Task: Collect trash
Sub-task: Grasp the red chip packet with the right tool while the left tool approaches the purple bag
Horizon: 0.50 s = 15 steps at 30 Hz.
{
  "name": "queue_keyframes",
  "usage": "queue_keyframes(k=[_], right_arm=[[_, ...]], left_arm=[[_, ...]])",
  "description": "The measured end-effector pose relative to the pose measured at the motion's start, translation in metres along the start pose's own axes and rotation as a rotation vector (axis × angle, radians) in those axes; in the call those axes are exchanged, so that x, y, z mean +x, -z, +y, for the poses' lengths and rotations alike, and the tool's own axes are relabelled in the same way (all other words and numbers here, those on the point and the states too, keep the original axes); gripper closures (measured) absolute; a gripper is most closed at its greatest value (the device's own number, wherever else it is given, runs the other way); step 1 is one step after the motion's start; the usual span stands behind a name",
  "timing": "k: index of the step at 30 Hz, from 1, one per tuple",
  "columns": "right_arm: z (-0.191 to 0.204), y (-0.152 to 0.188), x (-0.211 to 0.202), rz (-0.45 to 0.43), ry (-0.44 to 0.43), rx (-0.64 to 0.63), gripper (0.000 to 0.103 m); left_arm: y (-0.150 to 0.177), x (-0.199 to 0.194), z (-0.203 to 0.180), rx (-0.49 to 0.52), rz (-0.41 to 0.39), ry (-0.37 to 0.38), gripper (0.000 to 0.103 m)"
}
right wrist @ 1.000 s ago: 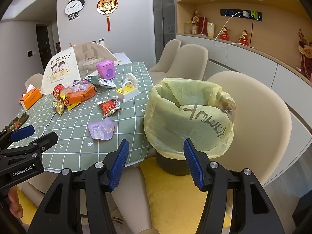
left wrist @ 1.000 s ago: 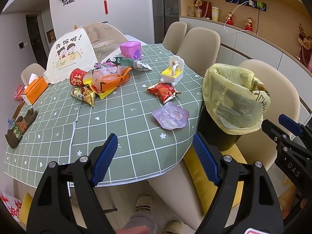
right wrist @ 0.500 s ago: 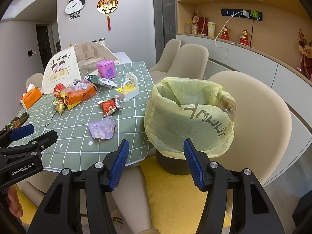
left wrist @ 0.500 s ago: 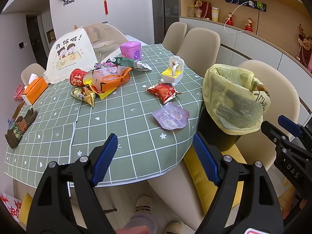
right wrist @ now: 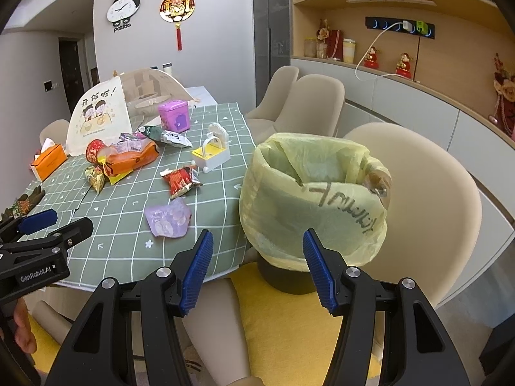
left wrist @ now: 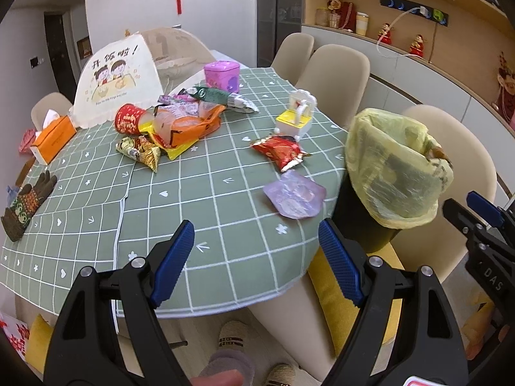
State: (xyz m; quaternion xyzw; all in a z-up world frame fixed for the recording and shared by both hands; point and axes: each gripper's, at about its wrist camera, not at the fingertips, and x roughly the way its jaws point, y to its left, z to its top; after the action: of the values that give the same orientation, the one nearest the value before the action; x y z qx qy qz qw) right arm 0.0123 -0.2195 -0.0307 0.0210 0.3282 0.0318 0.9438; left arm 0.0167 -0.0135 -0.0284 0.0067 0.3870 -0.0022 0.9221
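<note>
A bin with a yellow liner [left wrist: 397, 167] [right wrist: 313, 199] stands on a chair at the table's right edge. On the green checked tablecloth [left wrist: 199, 199] lie a purple wrapper [left wrist: 294, 194] [right wrist: 167, 217], a red snack packet [left wrist: 280, 151] [right wrist: 182, 181], an orange bag [left wrist: 190, 127] [right wrist: 132, 160], a red cup [left wrist: 128, 119] and a gold wrapper [left wrist: 140, 152]. My left gripper [left wrist: 257, 257] is open and empty over the table's near edge. My right gripper [right wrist: 257, 265] is open and empty just short of the bin.
A yellow-and-white toy [left wrist: 296, 117], a purple box [left wrist: 222, 75], an orange tissue box [left wrist: 53, 138], a mesh food cover [left wrist: 119, 77] and a knitted glove [left wrist: 27, 204] are on the table. Beige chairs [left wrist: 334, 70] stand around it.
Both grippers stay almost still and open; the left wrist view drifts very slightly. Nothing on the table has moved.
</note>
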Motion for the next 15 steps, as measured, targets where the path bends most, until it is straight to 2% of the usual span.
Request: queue_keyframes(k=[6,10,15], right_arm=[[0.022,-0.015,0.027,0.026,-0.032,-0.009,0.048],[0.049,-0.021,0.052,0.053,-0.049,-0.046,0.048],[0.085,-0.023,0.087,0.108,-0.088,-0.080,0.048]], left_arm=[[-0.017,0.034,0.053,-0.043,0.044,0.050,0.027],[-0.030,0.052,0.099,-0.088,0.022,0.033,0.025],[-0.054,0.076,0.160,-0.144,0.042,0.019,0.025]])
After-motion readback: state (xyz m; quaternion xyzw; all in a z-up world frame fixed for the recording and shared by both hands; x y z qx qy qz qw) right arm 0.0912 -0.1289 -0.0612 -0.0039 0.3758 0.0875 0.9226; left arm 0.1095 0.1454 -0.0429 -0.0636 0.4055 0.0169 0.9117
